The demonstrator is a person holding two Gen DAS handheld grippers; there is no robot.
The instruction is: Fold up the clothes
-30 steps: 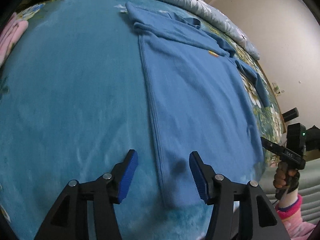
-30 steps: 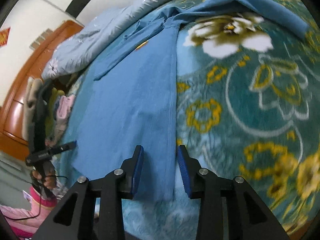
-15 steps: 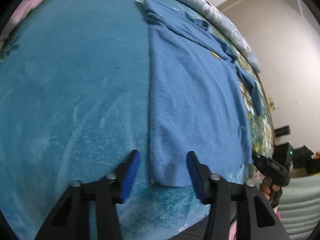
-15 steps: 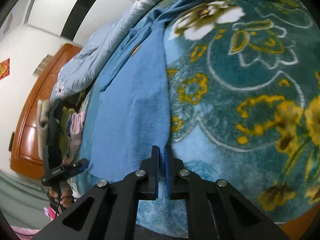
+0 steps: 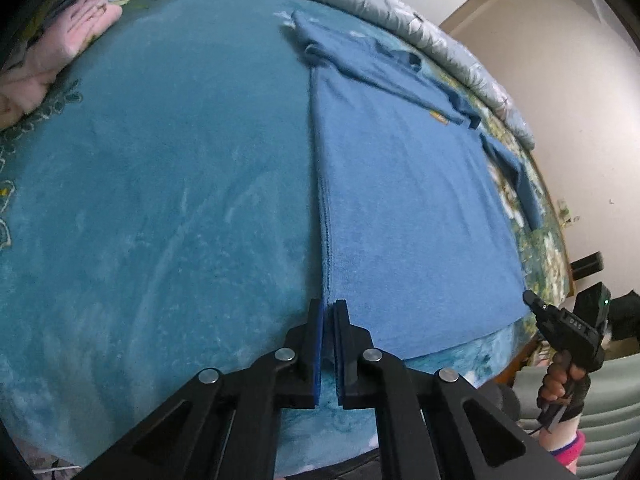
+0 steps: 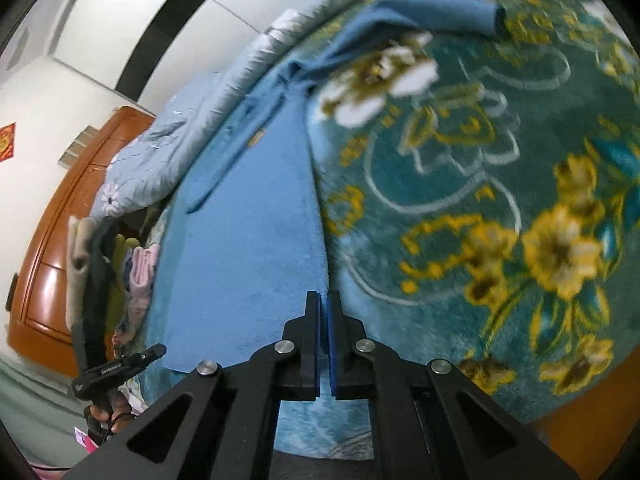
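Note:
A blue long-sleeved shirt (image 5: 400, 208) lies flat on the teal blanket (image 5: 160, 200), hem toward me, collar at the far end. My left gripper (image 5: 329, 312) is shut on the hem's left corner, at the shirt's side seam. In the right wrist view the same shirt (image 6: 248, 240) runs away from me, and my right gripper (image 6: 323, 300) is shut on the hem's right corner. One sleeve (image 6: 432, 12) lies stretched out to the right over the flowered part of the blanket (image 6: 500, 200). Each view shows the other gripper (image 5: 568, 328) (image 6: 120, 366) in a hand at the hem's far end.
A grey quilt (image 5: 400, 20) is bunched along the far side of the bed. Pink clothes (image 5: 52, 56) lie at the far left, a pile of clothes (image 6: 120, 272) at the bed's side. A wooden cabinet (image 6: 52, 264) stands beyond. The bed edge is just below the hem.
Both grippers went from open around the hem corners to shut on them, the right one closing first. Both views shifted slightly across the bed.

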